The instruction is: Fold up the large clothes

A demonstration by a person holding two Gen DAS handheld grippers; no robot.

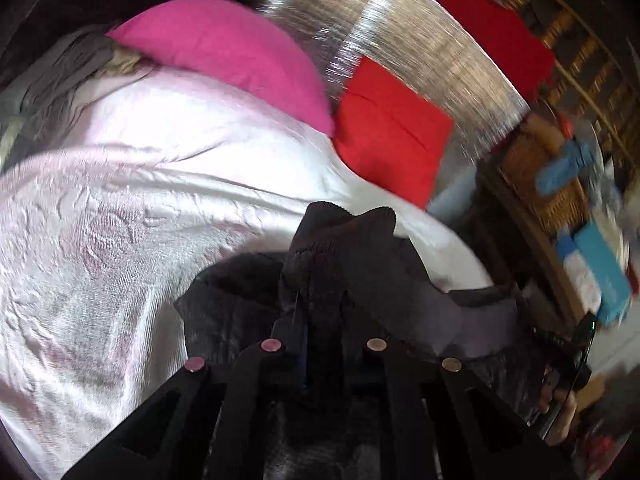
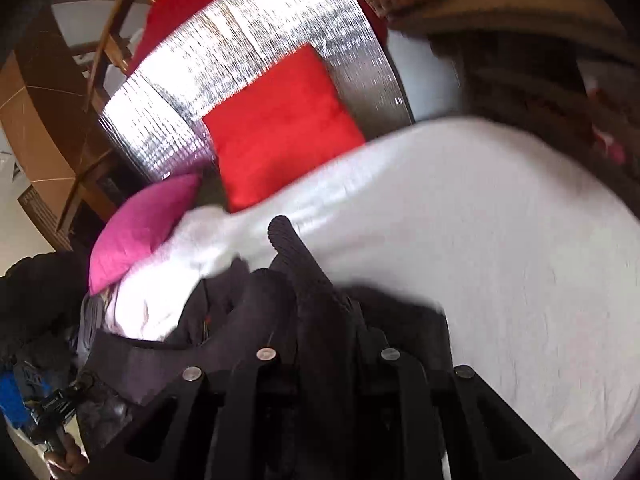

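A dark ribbed knit garment (image 1: 344, 236) lies bunched at the near edge of the bed. In the left wrist view my left gripper (image 1: 320, 304) is shut on a fold of it, and the cloth stands up over the fingertips and hides them. In the right wrist view the same garment (image 2: 240, 304) spreads to the left. My right gripper (image 2: 320, 312) is shut on another part, and a ribbed hem (image 2: 286, 236) pokes up past the fingers. Both pieces are held just above the pale sheet.
The bed's white sheet (image 1: 120, 220) (image 2: 500, 240) stretches ahead. A pink pillow (image 1: 224, 52) and a red cushion (image 1: 388, 136) lean on a silver headboard (image 1: 400, 40). Grey clothes (image 1: 60, 76) are heaped at far left. Wicker shelving (image 1: 540, 184) stands to the right.
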